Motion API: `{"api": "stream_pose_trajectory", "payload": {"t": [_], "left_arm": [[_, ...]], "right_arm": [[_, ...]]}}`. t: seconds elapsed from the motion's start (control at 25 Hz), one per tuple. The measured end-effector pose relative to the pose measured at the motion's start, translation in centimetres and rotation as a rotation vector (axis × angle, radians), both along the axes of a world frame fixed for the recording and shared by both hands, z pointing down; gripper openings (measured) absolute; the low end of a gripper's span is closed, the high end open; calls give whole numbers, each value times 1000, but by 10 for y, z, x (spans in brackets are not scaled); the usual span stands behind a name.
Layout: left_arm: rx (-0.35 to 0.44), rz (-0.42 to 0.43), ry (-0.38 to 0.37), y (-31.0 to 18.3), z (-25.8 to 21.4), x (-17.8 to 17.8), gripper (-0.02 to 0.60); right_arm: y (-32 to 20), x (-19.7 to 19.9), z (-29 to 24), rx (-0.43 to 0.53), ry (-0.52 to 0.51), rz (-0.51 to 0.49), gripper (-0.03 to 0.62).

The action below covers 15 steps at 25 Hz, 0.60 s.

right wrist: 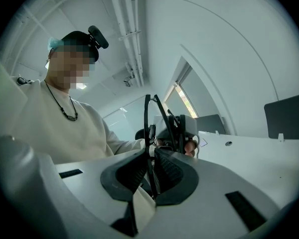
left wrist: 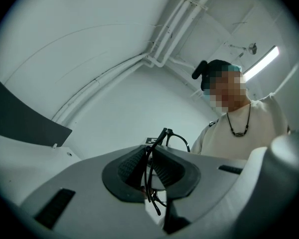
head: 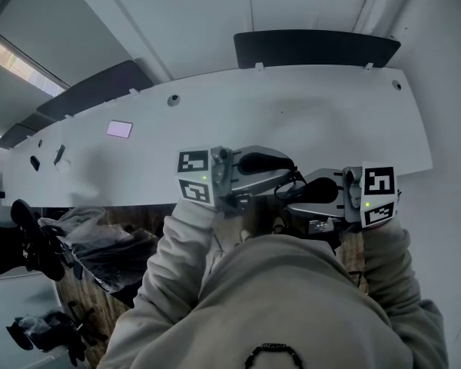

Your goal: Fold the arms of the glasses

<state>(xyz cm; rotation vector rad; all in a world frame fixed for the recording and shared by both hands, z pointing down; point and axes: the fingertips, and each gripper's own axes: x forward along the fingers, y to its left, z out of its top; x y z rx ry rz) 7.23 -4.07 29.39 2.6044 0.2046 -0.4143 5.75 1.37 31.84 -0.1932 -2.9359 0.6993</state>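
Observation:
I hold the black glasses [head: 294, 183] in the air between both grippers, close to my chest and just in front of the white table's [head: 307, 106] near edge. In the left gripper view the left gripper [left wrist: 150, 172] is shut on one thin black arm of the glasses [left wrist: 165, 136], with a lens rim showing beyond the jaws. In the right gripper view the right gripper [right wrist: 150, 171] is shut on another thin part of the glasses [right wrist: 148, 126], which stands upright out of the jaws. The left gripper [right wrist: 183, 129] faces it from just behind. In the head view the left gripper [head: 273, 169] and right gripper [head: 311, 194] point at each other.
A small pink card [head: 120, 128] lies on the table at the left. Dark panels [head: 315, 48] stand behind the far edge of the table. Black gear and a plastic bag [head: 100, 244] lie on the floor at lower left.

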Motion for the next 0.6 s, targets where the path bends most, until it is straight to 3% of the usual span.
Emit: {"api": "stream_pose_trajectory", "payload": {"t": [0.44, 0.6], "left_arm": [[-1, -89, -1, -9, -2, 1, 25], [-10, -123, -1, -11, -1, -5, 114]], "right_arm": [[-3, -1, -6, 28, 25, 25, 58], [-4, 1, -3, 31, 37, 44, 58]]}}
